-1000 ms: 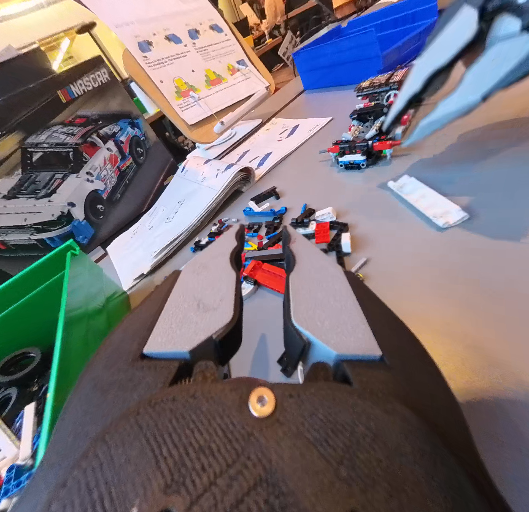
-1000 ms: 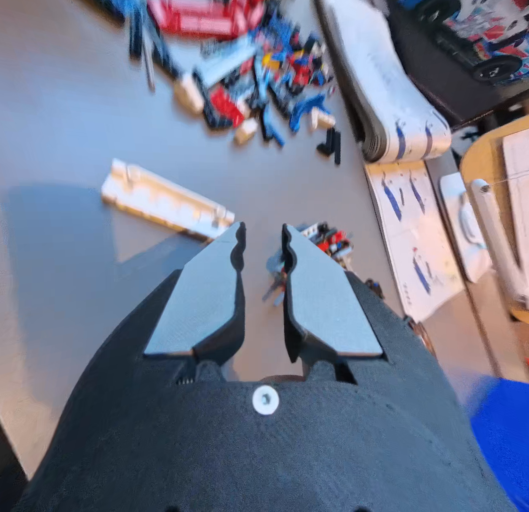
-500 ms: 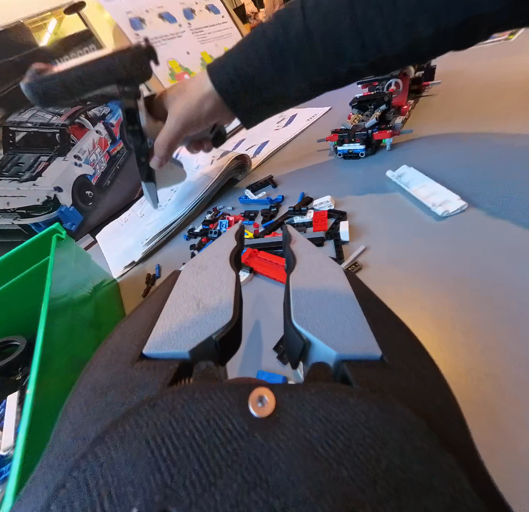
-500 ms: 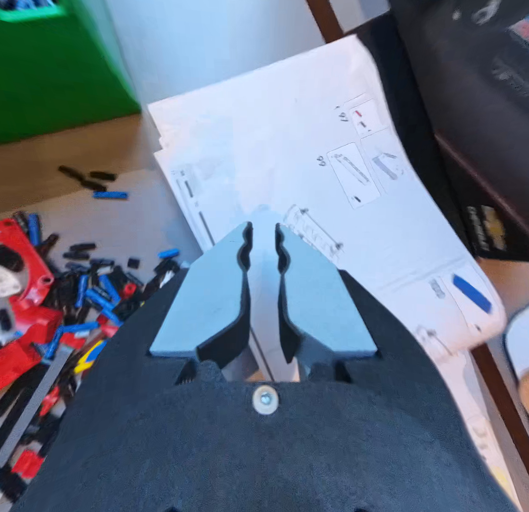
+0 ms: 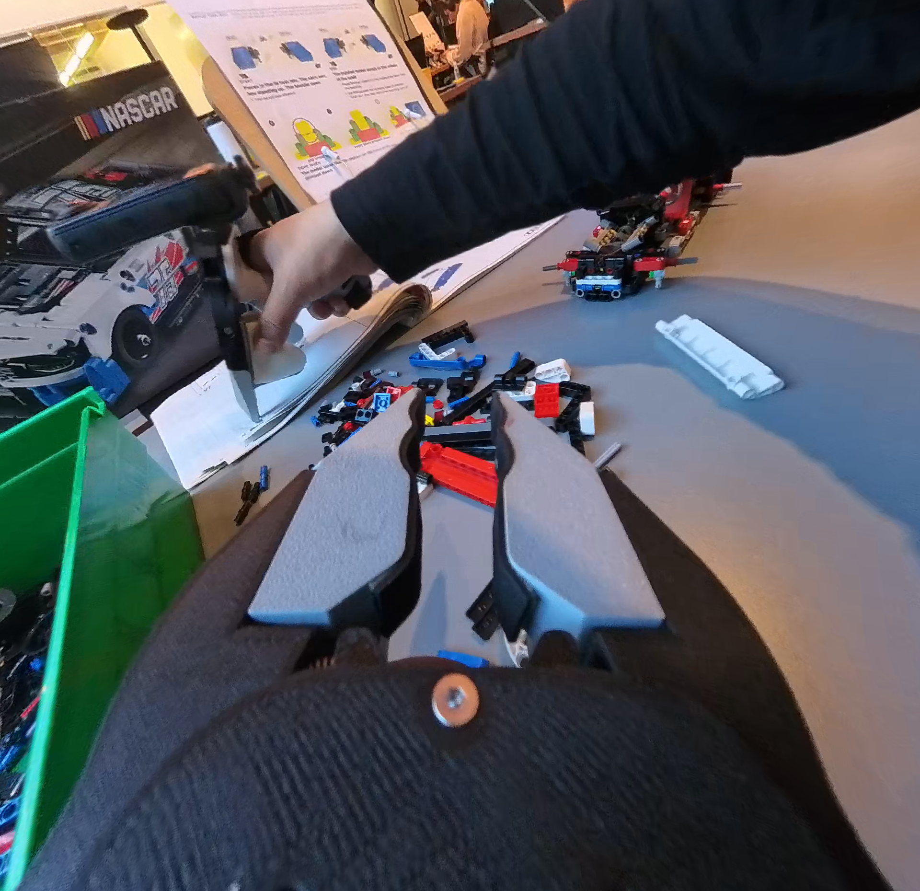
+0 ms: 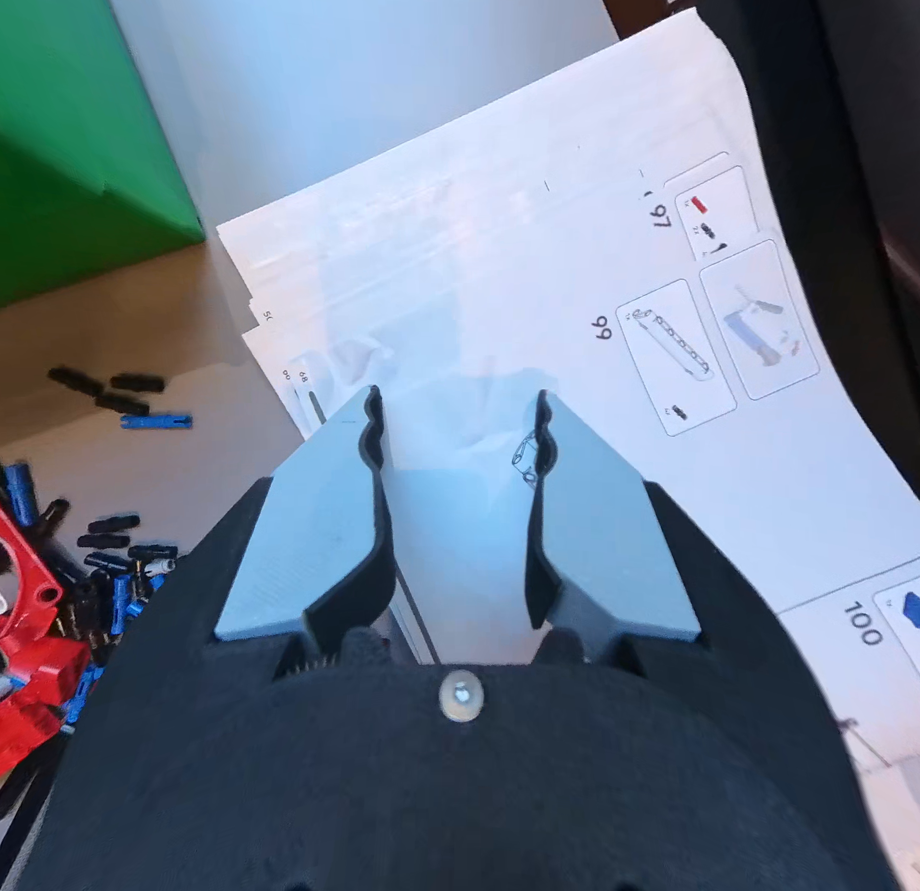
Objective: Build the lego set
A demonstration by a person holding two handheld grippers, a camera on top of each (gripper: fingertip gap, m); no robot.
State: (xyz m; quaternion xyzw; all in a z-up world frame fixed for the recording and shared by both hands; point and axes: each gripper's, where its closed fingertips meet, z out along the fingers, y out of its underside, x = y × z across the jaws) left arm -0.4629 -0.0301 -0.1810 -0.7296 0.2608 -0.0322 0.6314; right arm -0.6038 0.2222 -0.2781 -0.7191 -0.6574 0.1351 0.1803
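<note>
Warm light falls from upper right; the instruction booklet (image 6: 498, 269) glares white, perhaps overexposed; edges bend and blur.

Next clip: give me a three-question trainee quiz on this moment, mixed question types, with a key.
1. True or false: the right tool is shut on a page of the instruction booklet.
2. Multiple choice: what lies just beyond the left tool? A) the pile of loose lego pieces B) the green bin C) the long white lego piece
3. Fill in: the partly built lego car stands on the grey ____.

Key
1. False: its jaws stand apart over the open page, gripping nothing.
2. A
3. table
</note>
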